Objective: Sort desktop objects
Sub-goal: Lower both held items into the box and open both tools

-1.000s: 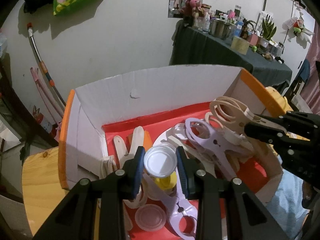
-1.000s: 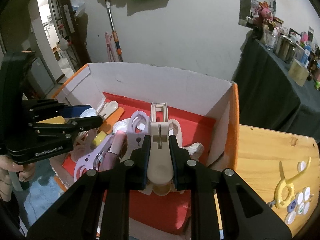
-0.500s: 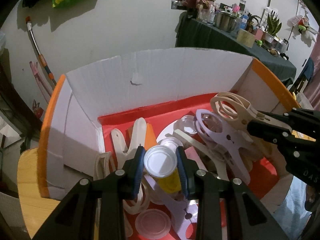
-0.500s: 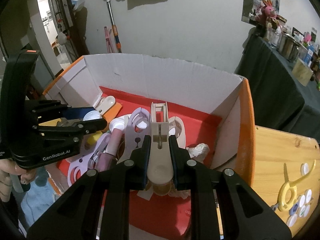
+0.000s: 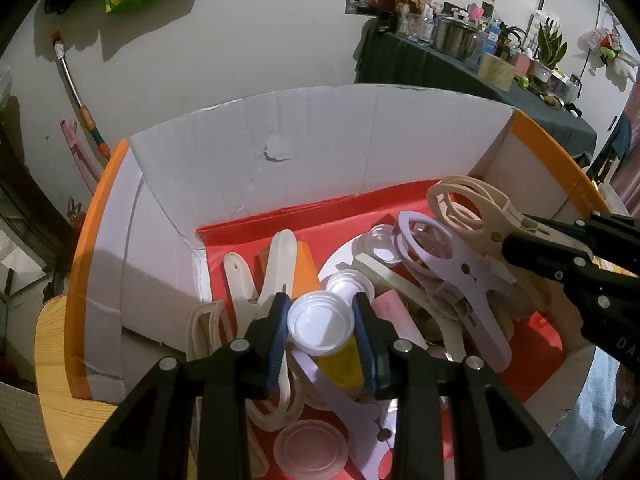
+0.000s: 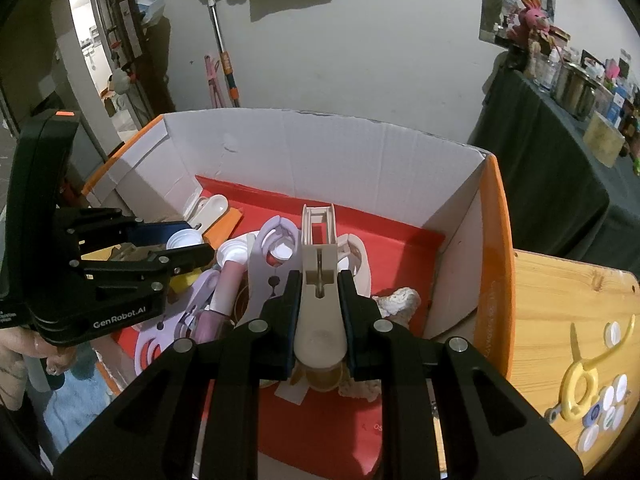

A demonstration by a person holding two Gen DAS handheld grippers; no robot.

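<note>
Cluttered shelves and a dark-draped side table line the white wall behind a wooden worktop [image 6: 568, 300] that carries an orange-rimmed cardboard box [image 5: 304, 148] with a red floor.

Between the jaws of the left gripper [image 5: 321, 322] sits a small yellow bottle with a white cap [image 5: 320, 320]; the blue pads press on the cap's rim from both sides, so the bottle is pinched and hangs over the pile inside the box. The jaws of the right gripper [image 6: 320, 312] are pressed together on the handle of a beige clothes clip [image 6: 319, 280], whose forked nose points toward the far wall of the box.

Both pieces appear to be hovering over the box, so the step in hand is probably the drop. To do it well, lower each piece until it is just above a free patch before spreading the jaws. For the bottle, the pile directly below holds a lilac clip [image 5: 456, 276], a pink tube [image 5: 394, 312] and a clear lid [image 5: 310, 446], so it may roll or tip; the bare red floor [image 5: 348, 220] toward the back wall looks a safer spot. The beige clip is long, so level it out first, lest it catch on the rings of the clips below. Release one side at a time, as the grippers sit near each other.

Outside the box, a yellow clip [image 6: 580, 380] and some white caps [image 6: 610, 398] lie on the worktop at the right.
</note>
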